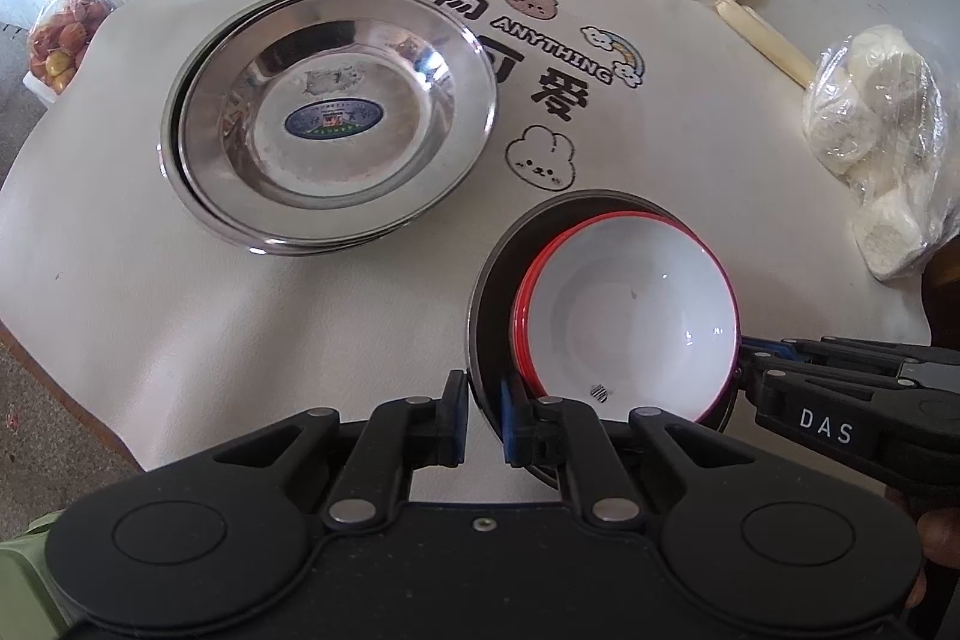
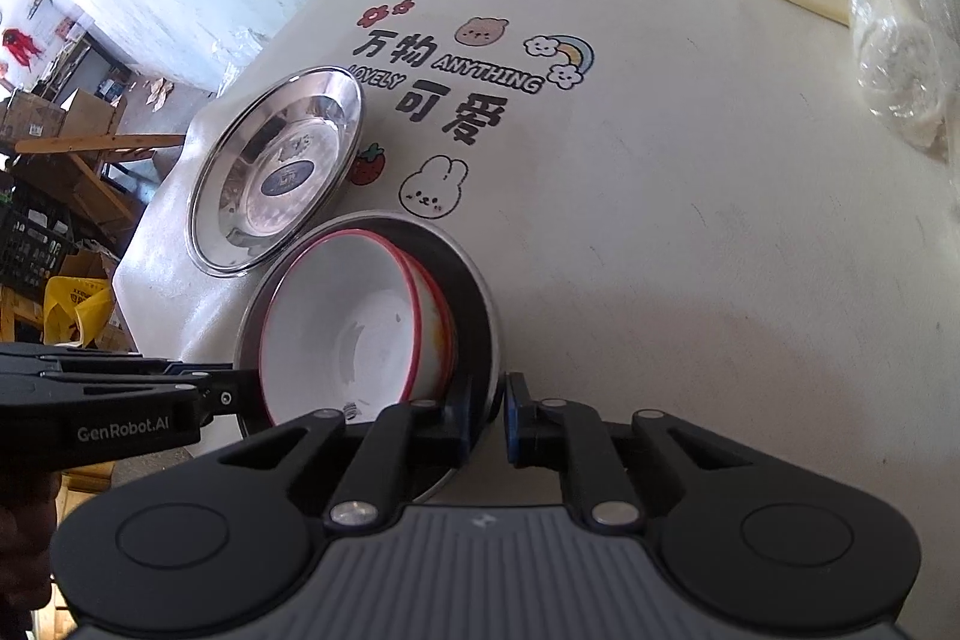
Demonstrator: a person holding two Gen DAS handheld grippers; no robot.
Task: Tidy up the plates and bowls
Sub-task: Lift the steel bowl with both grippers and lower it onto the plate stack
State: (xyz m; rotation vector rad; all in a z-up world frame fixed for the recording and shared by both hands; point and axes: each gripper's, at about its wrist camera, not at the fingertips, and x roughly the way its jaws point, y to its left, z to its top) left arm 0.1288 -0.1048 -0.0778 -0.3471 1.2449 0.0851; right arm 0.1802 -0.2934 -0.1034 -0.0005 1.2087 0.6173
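Observation:
Two steel plates [image 1: 330, 118] [image 2: 276, 172] lie stacked on the printed white mat, left of centre. Nearer to me stands a steel bowl [image 1: 498, 292] [image 2: 468, 292] with a dark inside; it holds nested white bowls with red rims [image 1: 630, 304] [image 2: 348, 328]. My left gripper [image 1: 485, 415] [image 2: 240, 391] is shut on the steel bowl's near-left rim, one pad inside and one outside. On the opposite side, my right gripper [image 2: 487, 421] [image 1: 741, 370] is shut on that same rim. The bowl looks tilted in the right wrist view.
A clear bag of white buns [image 1: 876, 130] [image 2: 900, 40] lies at the right edge, with a cream roll [image 1: 762, 40] behind it. A bag of red and orange fruit [image 1: 60, 40] sits off the table's far left. The table edge [image 1: 60, 388] runs close on the left.

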